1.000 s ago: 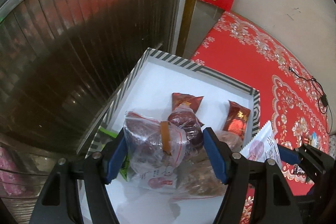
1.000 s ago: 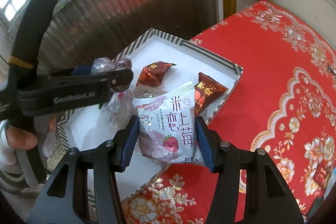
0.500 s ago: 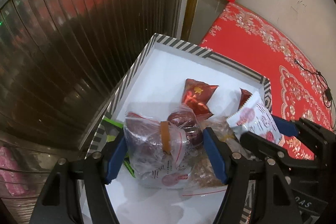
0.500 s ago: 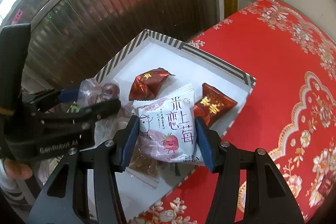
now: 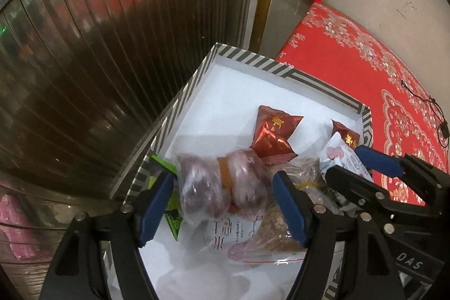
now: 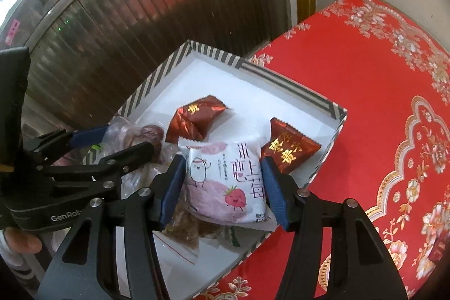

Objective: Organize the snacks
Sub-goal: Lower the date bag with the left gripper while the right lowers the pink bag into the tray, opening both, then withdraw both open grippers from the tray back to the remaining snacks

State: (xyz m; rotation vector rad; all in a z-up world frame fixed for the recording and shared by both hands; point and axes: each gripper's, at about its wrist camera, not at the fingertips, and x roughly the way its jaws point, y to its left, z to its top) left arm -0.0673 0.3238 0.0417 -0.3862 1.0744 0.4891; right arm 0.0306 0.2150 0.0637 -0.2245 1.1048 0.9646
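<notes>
A white box with a striped rim (image 5: 317,83) (image 6: 281,80) stands on the red cloth. My left gripper (image 5: 222,187) is over the box; its jaws have spread and the clear bag of dark red snacks (image 5: 222,184) lies blurred between them, not clearly pinched. My right gripper (image 6: 222,179) is shut on a white strawberry snack packet (image 6: 225,182), held over the box; it also shows in the left wrist view (image 5: 343,159). Two dark red foil packets (image 6: 197,117) (image 6: 289,151) and a clear bag of brown snacks (image 5: 281,224) lie inside.
A green packet (image 5: 166,182) lies at the box's left side. A ribbed metal shutter (image 5: 98,61) rises close behind the box. The red patterned tablecloth (image 6: 379,103) extends to the right. A black cable (image 5: 433,114) lies on it far right.
My left gripper's jaws have spread and the bag of dark red snacks has dropped lower and blurred. My right gripper has carried the white packet further over the box.
</notes>
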